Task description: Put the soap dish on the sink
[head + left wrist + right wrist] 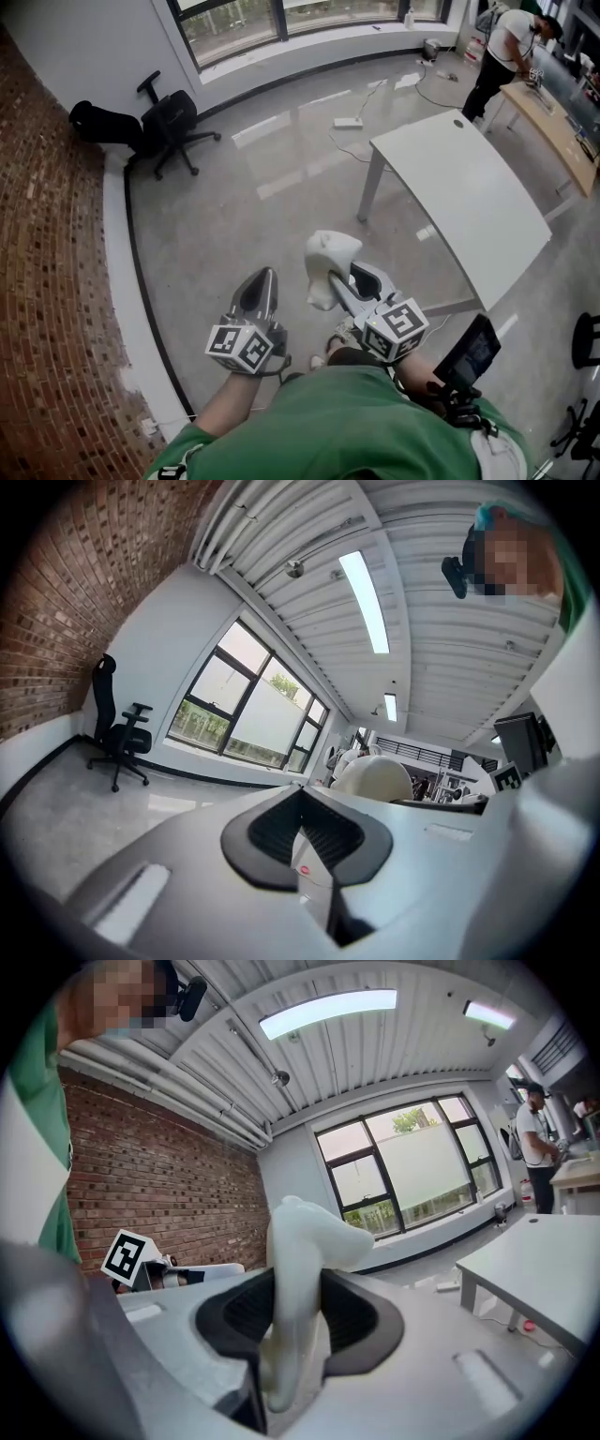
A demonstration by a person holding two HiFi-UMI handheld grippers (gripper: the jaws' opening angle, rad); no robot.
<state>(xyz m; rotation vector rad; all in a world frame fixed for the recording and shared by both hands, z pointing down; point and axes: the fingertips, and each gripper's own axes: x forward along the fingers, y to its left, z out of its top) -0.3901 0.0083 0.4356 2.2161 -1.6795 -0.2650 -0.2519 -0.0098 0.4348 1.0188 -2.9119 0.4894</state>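
The soap dish (pixel 330 262) is a white, curved piece standing on edge between the jaws of my right gripper (pixel 354 281), which is shut on it above the grey floor. In the right gripper view the soap dish (pixel 295 1269) rises out of the black pads of the right gripper (pixel 298 1316). My left gripper (pixel 258 289) is beside it on the left, shut, with nothing held. In the left gripper view the left gripper (pixel 305 834) has its pads together, and the soap dish (pixel 375 780) shows to the right. No sink is in view.
A white table (pixel 469 197) stands ahead on the right. A black office chair (pixel 173 127) is by the windows at the back left, and a brick wall (pixel 47 281) runs along the left. A power strip (pixel 349 122) and cables lie on the floor. A person (pixel 502 47) works at a far desk.
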